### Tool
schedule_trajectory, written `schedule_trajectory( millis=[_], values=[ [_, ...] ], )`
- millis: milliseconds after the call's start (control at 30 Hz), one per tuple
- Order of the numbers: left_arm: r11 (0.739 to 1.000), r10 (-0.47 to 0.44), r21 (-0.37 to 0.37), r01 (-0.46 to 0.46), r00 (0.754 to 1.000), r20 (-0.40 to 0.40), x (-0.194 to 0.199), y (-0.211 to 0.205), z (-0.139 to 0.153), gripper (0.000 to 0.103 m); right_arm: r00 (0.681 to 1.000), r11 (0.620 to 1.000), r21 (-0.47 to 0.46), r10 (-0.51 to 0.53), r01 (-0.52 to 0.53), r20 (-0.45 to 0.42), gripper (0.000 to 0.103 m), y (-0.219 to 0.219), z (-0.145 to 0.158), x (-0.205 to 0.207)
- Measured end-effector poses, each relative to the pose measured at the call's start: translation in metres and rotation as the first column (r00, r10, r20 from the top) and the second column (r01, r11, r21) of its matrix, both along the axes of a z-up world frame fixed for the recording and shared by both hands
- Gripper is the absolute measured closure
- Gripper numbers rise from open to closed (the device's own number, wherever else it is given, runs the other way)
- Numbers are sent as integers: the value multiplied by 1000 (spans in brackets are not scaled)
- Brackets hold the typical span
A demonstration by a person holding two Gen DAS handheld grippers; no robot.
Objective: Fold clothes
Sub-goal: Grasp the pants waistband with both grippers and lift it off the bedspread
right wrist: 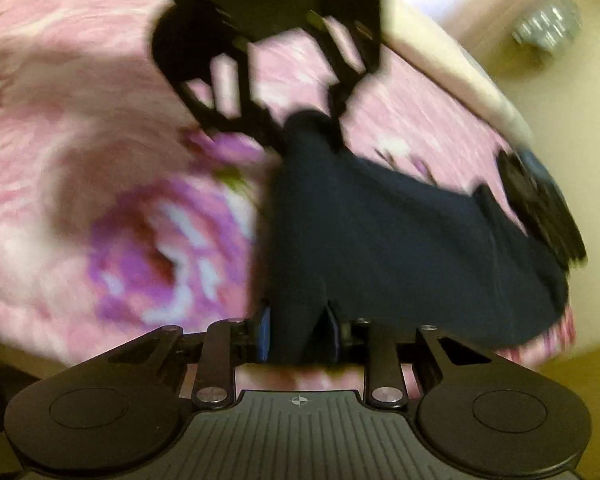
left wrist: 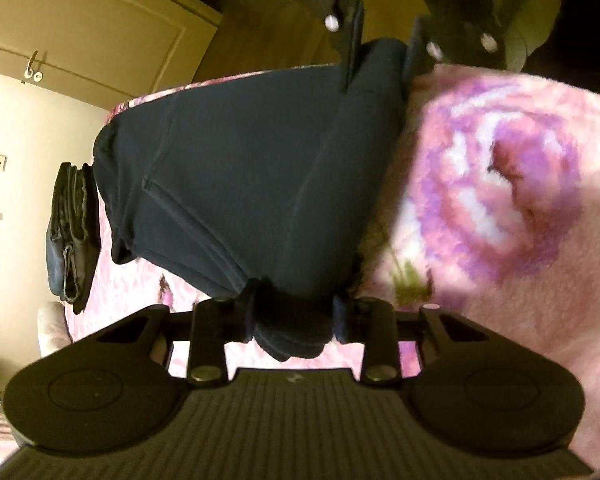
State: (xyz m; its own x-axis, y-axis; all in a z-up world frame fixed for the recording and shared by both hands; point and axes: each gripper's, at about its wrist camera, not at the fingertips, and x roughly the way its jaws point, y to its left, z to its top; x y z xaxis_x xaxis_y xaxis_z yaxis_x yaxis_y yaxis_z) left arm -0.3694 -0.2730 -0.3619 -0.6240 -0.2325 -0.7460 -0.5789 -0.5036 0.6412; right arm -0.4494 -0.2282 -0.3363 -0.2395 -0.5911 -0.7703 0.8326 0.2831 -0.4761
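Note:
A dark navy garment (left wrist: 240, 184) hangs stretched between my two grippers above a bed. In the left wrist view my left gripper (left wrist: 294, 316) is shut on a bunched end of it at the bottom. My right gripper (left wrist: 380, 56) clamps the other end at the top. The right wrist view is blurred. There my right gripper (right wrist: 300, 332) is shut on the garment (right wrist: 380, 232), and my left gripper (right wrist: 312, 124) holds the far end. The cloth sags to one side, its loose edge lying on the blanket.
A pink fleece blanket (left wrist: 500, 180) with a purple rose print covers the bed (right wrist: 80, 120). A stack of folded dark clothes (left wrist: 72, 232) sits near the bed's edge (right wrist: 540, 200). A wooden door (left wrist: 80, 20) and a wood floor (left wrist: 260, 28) lie beyond.

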Motion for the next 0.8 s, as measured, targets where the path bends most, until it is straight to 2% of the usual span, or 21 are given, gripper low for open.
schedule_trajectory(
  millis=[67, 233, 333, 433, 467, 500, 533, 600, 633, 667, 700, 733, 800],
  values=[
    [1000, 12, 12, -12, 1000, 1, 0, 1, -1, 74, 1000, 1000, 0, -13, 13, 10, 81, 4, 3, -3],
    [999, 35, 30, -35, 999, -7, 5, 3, 5, 74, 999, 999, -2, -40, 40, 19, 80, 8, 15, 2],
    [997, 57, 56, -56, 998, -4, -7, -1, 10, 77, 994, 996, 14, -86, 86, 64, 81, 14, 16, -6],
    [989, 101, 104, -101, 995, 3, -11, -4, 17, 78, 997, 998, -2, -68, 68, 33, 80, 20, 24, 5],
    [986, 113, 121, -113, 994, 7, -11, -5, 19, 78, 999, 998, -19, -53, 54, 10, 64, 19, 26, 9],
    [983, 124, 137, -124, 992, 11, -11, -5, 22, 78, 999, 998, -39, -40, 40, -6, 34, 20, 29, 16],
    [980, 133, 148, -134, 991, 16, -12, -5, 24, 78, 999, 998, -48, -33, 33, 1, 29, 17, 29, 19],
    [965, 175, 193, -176, 984, 25, -15, -8, 31, 79, 1000, 998, -66, -19, 20, 14, 29, 12, 30, 27],
    [965, 174, 192, -176, 984, 28, -16, -9, 33, 79, 1000, 997, -75, -13, 15, 21, 30, 9, 30, 30],
    [966, 173, 191, -176, 984, 31, -17, -10, 34, 79, 999, 997, -70, -34, 36, 27, 44, 5, 29, 28],
    [967, 170, 188, -173, 985, 34, -17, -10, 35, 79, 998, 996, -66, -54, 56, 33, 78, 1, 28, 25],
    [971, 156, 178, -159, 987, 35, -17, -9, 33, 79, 996, 995, -61, -74, 77, 39, 85, -3, 27, 22],
    [979, 127, 157, -131, 991, 38, -15, -6, 29, 79, 996, 995, -51, -85, 86, 29, 87, -3, 25, 17]
  ],
)
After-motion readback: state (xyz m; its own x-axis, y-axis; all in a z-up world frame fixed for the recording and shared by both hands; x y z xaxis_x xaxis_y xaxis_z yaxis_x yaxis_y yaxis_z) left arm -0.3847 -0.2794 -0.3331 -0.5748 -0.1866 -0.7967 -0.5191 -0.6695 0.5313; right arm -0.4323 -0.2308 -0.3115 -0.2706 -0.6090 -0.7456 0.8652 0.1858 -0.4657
